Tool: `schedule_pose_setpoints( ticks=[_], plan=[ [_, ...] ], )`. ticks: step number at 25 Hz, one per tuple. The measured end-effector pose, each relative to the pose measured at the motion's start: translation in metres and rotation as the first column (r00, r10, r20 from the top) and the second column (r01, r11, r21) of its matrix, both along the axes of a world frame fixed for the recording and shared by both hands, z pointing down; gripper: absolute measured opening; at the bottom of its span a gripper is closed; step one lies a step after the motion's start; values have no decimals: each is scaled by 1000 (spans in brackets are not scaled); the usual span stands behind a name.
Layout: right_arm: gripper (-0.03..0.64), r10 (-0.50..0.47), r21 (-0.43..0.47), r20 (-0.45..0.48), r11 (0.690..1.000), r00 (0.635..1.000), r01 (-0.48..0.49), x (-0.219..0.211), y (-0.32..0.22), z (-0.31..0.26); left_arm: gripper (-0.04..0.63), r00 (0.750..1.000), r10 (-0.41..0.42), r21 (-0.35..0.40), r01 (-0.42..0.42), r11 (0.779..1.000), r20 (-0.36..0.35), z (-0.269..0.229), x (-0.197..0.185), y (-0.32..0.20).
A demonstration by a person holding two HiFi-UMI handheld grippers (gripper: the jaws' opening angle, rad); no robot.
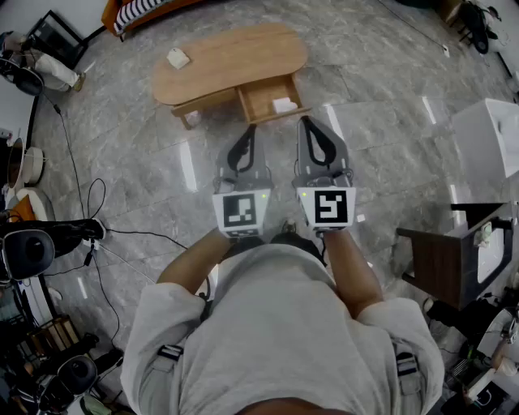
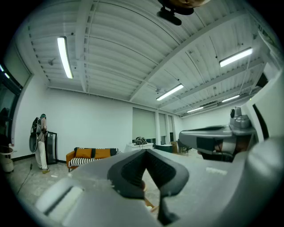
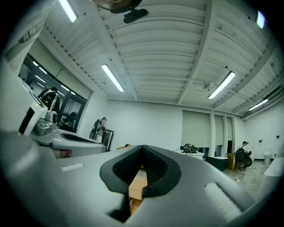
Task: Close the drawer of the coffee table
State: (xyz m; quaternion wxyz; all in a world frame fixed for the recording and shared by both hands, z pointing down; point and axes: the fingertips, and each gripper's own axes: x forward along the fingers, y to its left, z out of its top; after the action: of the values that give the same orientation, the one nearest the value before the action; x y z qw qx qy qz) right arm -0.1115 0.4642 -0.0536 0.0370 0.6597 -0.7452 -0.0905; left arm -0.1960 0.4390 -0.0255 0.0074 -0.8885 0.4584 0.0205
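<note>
A low wooden coffee table (image 1: 231,61) with an oval top stands on the grey stone floor ahead of me. Its drawer (image 1: 261,103) is pulled out toward me, with a white item (image 1: 285,105) lying inside. My left gripper (image 1: 251,129) and my right gripper (image 1: 306,121) are held level side by side just short of the drawer front, both shut and empty. In the left gripper view the jaws (image 2: 145,153) meet at the tip. In the right gripper view the jaws (image 3: 142,148) are also together, with the table's wood (image 3: 136,188) showing below them.
A small white object (image 1: 178,58) sits on the tabletop. A dark side table (image 1: 442,263) and a white cabinet (image 1: 489,135) stand at the right. Cables (image 1: 89,194), camera gear and stands crowd the left edge. An orange striped sofa (image 1: 138,11) lies beyond the table.
</note>
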Motion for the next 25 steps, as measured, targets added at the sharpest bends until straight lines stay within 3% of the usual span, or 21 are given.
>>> schedule_pose_setpoints(
  ticks=[9,25],
  plan=[
    [6,-24,-2,-8,1000,1000,24,24,3,4,20,999,-4,4,4,1000,49,8,23,7],
    [6,-61,34,67,998,996,59,86,6,28,20,989,-46,-26,50,998,144,40,64,22]
  ],
)
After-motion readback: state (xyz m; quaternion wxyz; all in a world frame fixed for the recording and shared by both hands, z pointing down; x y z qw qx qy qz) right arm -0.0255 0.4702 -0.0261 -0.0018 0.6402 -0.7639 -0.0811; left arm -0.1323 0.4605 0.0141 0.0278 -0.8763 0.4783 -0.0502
